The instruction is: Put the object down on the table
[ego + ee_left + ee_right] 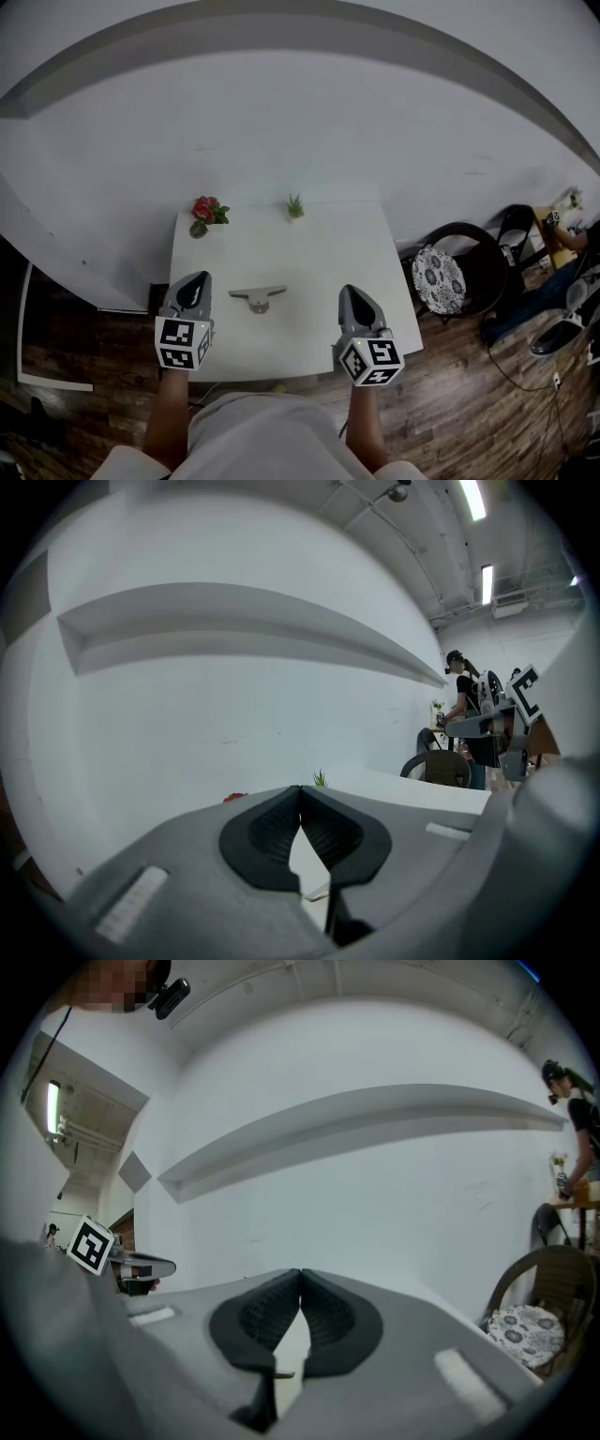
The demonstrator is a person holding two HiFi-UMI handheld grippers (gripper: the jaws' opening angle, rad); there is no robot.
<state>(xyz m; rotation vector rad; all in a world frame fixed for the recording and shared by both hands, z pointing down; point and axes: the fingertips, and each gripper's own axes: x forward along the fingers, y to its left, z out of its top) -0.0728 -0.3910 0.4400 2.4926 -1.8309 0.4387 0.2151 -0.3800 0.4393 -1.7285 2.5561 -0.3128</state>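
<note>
A flat grey T-shaped object lies on the white table, near its front middle. My left gripper hovers to the left of the object, apart from it, jaws shut with nothing between them. My right gripper hovers to the object's right, also apart and shut on nothing. In the left gripper view the black pads meet at the tips. A thin sliver of the object shows through the gap below. The right gripper view shows its pads closed together too.
A red flower in a small pot and a small green plant stand at the table's far edge. A dark chair with a patterned cushion stands right of the table. A white wall lies behind; a wooden floor surrounds the table.
</note>
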